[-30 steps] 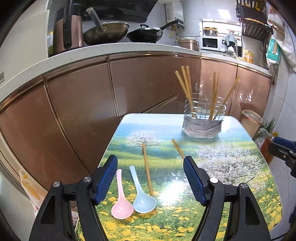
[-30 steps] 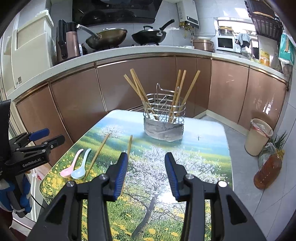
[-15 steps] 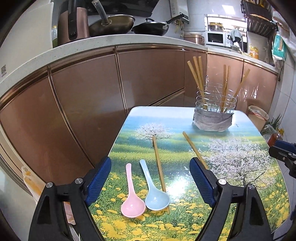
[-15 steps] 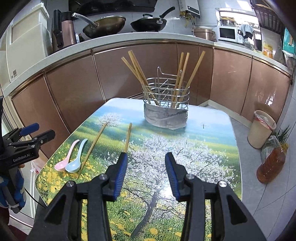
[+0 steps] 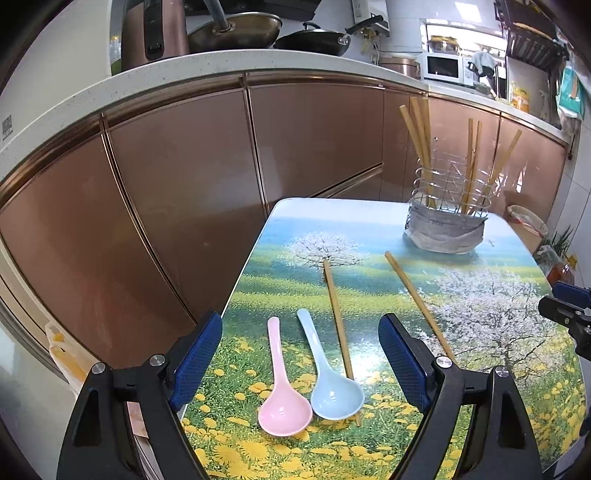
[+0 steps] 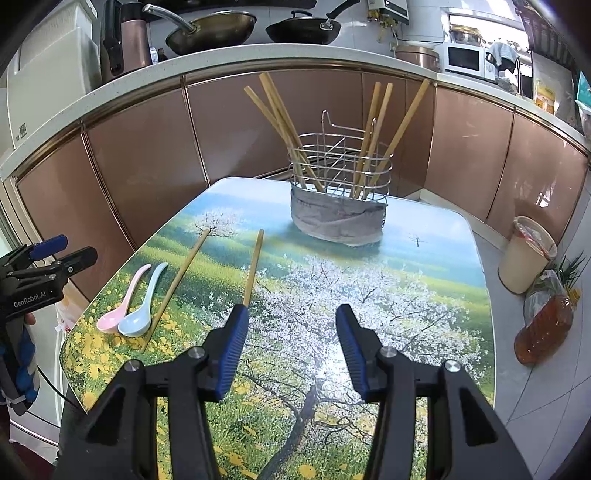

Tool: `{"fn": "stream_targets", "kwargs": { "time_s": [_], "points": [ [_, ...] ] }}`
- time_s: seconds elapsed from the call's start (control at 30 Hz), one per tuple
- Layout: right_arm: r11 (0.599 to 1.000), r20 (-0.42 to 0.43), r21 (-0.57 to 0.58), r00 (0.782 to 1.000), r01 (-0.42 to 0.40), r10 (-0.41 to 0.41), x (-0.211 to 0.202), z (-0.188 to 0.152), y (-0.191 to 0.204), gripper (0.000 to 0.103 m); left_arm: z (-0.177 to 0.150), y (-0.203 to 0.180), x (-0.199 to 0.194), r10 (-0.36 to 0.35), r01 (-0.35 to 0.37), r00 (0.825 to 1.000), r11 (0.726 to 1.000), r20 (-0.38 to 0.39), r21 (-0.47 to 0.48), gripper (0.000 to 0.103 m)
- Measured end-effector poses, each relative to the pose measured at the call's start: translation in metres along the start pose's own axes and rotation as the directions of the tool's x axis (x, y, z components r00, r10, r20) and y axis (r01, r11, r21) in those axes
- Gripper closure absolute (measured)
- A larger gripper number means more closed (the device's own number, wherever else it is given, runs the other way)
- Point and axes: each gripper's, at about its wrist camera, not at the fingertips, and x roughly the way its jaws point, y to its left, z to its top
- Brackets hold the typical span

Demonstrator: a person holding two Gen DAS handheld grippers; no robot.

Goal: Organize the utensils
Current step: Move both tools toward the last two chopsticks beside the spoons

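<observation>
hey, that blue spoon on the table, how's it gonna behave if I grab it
The blue spoon looks like glossy plastic, so probably light and somewhat slippery. Its rounded bowl may rock or pivot when nudged. It lies touching the pink spoon, so that one will likely shift too.

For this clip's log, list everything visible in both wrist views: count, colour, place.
Plastic soup spoons: 2, pale pink spoon and light blue spoon, side by side near the table's left front.
Loose bamboo chopsticks: 2, tan; left chopstick beside the blue spoon, right chopstick farther right.
Wire utensil basket: 1, silver with grey wrap, far end of the table, holding about six tan chopsticks.
Folding table with meadow print: 1, green and blue.
Woks: 2, bronze and black, on the counter.
Microwave: 1, white, counter right.
Bin: 1, cream, floor right.
Left tool: black with blue pads, open above the spoons.
Right tool: same, open over the table.
</observation>
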Motion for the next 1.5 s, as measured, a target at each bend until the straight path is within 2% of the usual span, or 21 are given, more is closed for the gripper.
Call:
{"fn": "stream_targets", "kwargs": {
  "time_s": [0.33, 0.53, 0.77, 0.93, 1.03, 1.13, 1.27, 1.5],
  "points": [
    [1.000, -0.021, -0.018, 1.000, 0.002, -0.003, 0.017, 0.009, 0.000, 0.056, 0.006, 0.019, 0.020, 0.031, -0.032, 0.999, 0.999, -0.036, -0.022, 0.017],
    [0.999, -0.043, -0.036, 0.999, 0.005, -0.006, 0.030, 0.015, 0.000, 0.056, 0.024, 0.044, 0.033, 0.026, -0.029, 0.998, 0.997, -0.050, -0.069, 0.017],
    [0.998, -0.056, -0.056, 0.998, -0.028, 0.025, 0.047, 0.030, 0.006, 0.056, 0.046, 0.053, 0.054, -0.063, 0.052, 0.993, 0.992, -0.101, -0.115, 0.021],
    [0.996, -0.073, -0.070, 0.996, -0.049, 0.044, 0.060, 0.037, 0.011, 0.056, 0.049, 0.043, 0.076, -0.114, 0.098, 0.982, 0.989, -0.152, -0.108, 0.024],
    [0.995, -0.090, -0.076, 0.994, -0.063, 0.056, 0.071, 0.040, 0.015, 0.056, 0.050, 0.035, 0.092, -0.134, 0.119, 0.972, 0.989, -0.192, -0.092, 0.031],
    [0.994, -0.110, -0.083, 0.992, -0.077, 0.068, 0.083, 0.044, 0.019, 0.056, 0.051, 0.026, 0.110, -0.166, 0.148, 0.956, 0.985, -0.243, -0.088, 0.036],
    [0.990, -0.135, -0.094, 0.987, -0.102, 0.088, 0.099, 0.049, 0.026, 0.056, 0.052, 0.018, 0.130, -0.205, 0.183, 0.934, 0.978, -0.292, -0.100, 0.037],
    [0.987, -0.158, -0.091, 0.981, -0.132, 0.116, 0.120, 0.052, 0.032, 0.056, 0.047, 0.014, 0.148, -0.224, 0.190, 0.924, 0.972, -0.310, -0.138, 0.039]
  ]
}}
